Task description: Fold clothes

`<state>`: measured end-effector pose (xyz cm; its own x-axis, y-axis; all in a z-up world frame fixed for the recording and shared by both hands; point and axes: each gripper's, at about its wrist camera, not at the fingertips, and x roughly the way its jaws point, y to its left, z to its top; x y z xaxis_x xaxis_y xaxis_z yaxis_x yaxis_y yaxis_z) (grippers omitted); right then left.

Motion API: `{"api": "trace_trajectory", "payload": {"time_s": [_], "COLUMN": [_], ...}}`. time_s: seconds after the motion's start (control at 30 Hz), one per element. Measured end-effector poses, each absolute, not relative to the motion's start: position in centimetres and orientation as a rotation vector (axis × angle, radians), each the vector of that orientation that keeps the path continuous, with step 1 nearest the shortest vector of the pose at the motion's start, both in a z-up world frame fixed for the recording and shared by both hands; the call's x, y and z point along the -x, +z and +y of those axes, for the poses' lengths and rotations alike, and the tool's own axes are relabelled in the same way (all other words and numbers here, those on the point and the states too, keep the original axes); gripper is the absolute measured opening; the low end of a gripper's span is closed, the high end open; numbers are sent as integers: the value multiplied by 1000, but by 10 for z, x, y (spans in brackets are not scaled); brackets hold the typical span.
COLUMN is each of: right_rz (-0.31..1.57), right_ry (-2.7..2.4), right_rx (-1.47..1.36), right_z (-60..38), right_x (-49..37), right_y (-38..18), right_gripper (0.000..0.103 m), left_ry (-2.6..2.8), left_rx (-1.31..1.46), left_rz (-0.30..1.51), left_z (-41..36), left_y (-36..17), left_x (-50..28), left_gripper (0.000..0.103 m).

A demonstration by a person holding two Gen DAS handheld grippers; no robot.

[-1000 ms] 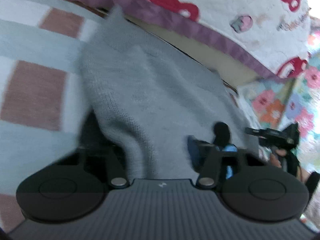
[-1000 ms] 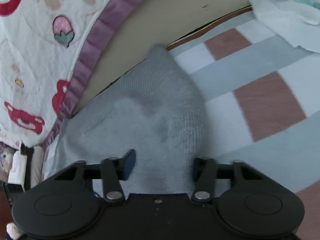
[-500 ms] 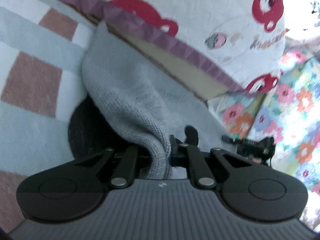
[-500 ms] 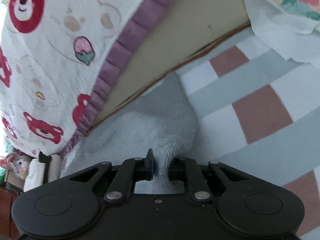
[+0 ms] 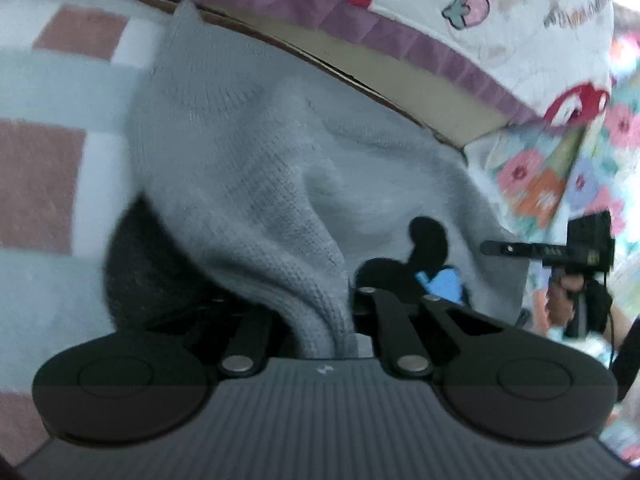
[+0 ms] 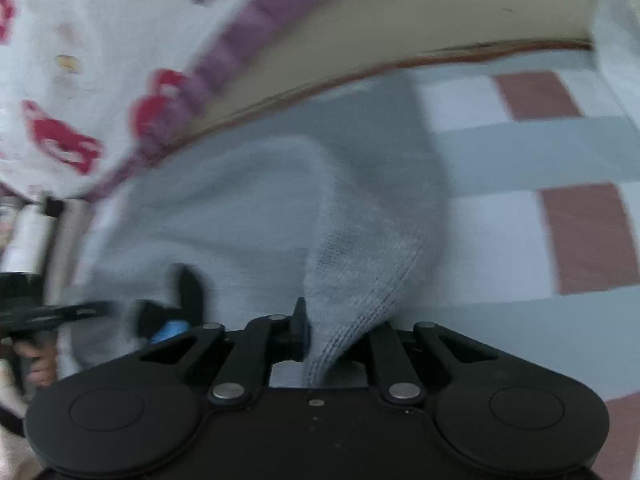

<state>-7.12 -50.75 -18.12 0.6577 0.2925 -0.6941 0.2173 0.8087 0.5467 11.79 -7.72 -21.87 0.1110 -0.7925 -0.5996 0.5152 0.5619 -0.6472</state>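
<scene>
Since a second ago both grippers, left (image 5: 320, 312) and right (image 6: 336, 332), pinch my grey knit sweater (image 5: 256, 168), lifting its near edge; folding is unfinished.

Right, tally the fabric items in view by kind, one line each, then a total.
Grey knit garment: 1
Checked cover underneath: 1
Bear-print quilt with purple border: 1
Floral fabric: 1
Total: 4

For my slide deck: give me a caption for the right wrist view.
Right gripper shut on a grey knitted garment, lifting its edge above a checked blue, white and brown bedsheet.
</scene>
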Motion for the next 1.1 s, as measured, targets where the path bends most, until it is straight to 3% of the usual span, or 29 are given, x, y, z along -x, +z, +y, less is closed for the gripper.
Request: {"api": "trace_trajectory", "payload": {"time_s": [0.17, 0.4, 0.67, 0.8, 1.03, 1.1], "right_rz": [573, 412, 559, 524, 733, 702], "right_ry": [85, 144, 109, 126, 35, 26], "right_rx": [-785, -799, -771, -713, -735, -788], "right_z": [-525, -535, -493, -487, -467, -468], "right_x": [129, 224, 280, 321, 375, 384], "right_y": [-131, -95, -111, -106, -178, -189], "right_gripper": [11, 10, 11, 11, 17, 18], "left_ry": [-1074, -1145, -1085, -1099, -991, -981], "left_rx": [392, 495, 359, 276, -26, -22], "left_rz": [971, 923, 993, 1059, 1243, 1246], "left_z": [-41, 46, 68, 72, 49, 49], "left_y": [-160, -121, -119, -107, -142, -141], "left_x": [-94, -6, 79, 88, 118, 119], "left_gripper": [7, 7, 7, 7, 8, 10]}}
